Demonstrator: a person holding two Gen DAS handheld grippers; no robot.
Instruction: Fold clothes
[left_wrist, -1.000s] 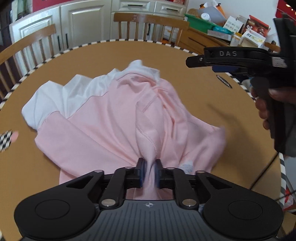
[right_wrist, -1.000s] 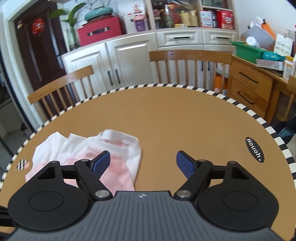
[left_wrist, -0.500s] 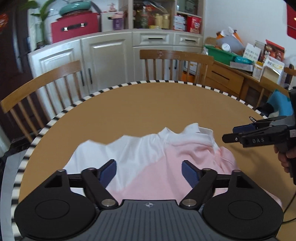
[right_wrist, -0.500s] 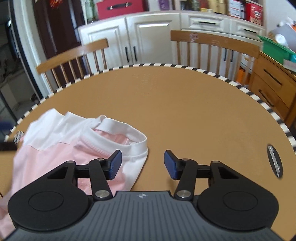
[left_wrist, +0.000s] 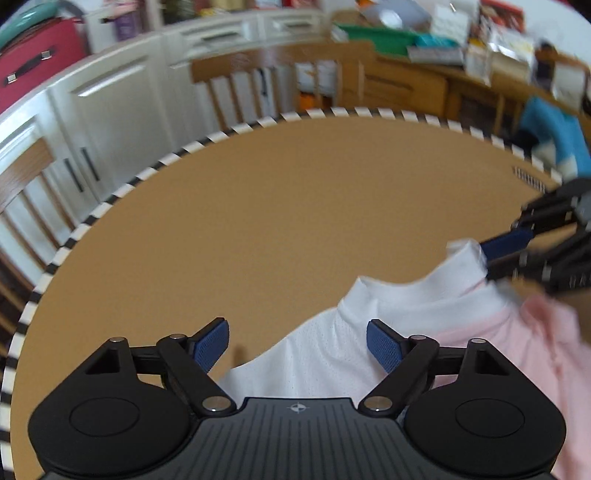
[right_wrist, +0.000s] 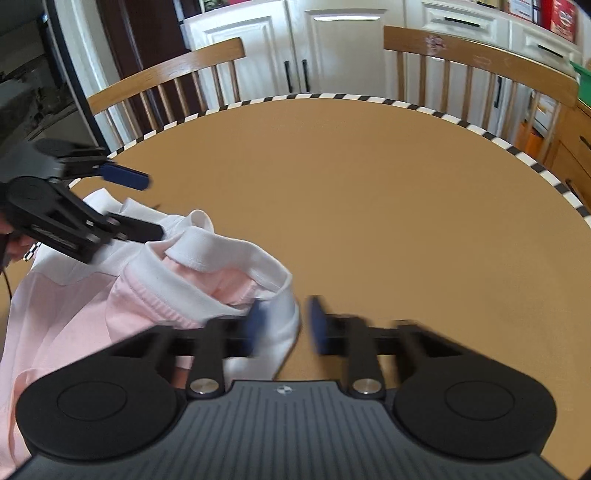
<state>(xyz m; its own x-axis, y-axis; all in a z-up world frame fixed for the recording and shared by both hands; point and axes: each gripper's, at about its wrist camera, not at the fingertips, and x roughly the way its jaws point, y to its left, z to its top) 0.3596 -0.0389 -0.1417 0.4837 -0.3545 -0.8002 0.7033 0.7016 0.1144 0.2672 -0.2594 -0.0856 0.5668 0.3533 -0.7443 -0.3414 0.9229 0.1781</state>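
A pink and white shirt (left_wrist: 424, 332) lies crumpled on the round brown table (left_wrist: 277, 221). It also shows in the right wrist view (right_wrist: 147, 295). My left gripper (left_wrist: 298, 345) is open, its jaws wide apart over the white shoulder part, holding nothing. It shows from the side in the right wrist view (right_wrist: 147, 205). My right gripper (right_wrist: 284, 323) has its jaws narrowed around the white collar edge, with motion blur. It shows at the right of the left wrist view (left_wrist: 491, 256), at the collar.
The table has a black and white striped rim (right_wrist: 517, 151). Wooden chairs (right_wrist: 166, 74) stand behind it, with white cabinets (right_wrist: 314, 48) beyond. A cluttered wooden sideboard (left_wrist: 443, 74) stands at the back right.
My left gripper let go of the pink fabric, opened wide and moved to the white shoulder. My right gripper moved onto the collar and its jaws narrowed.
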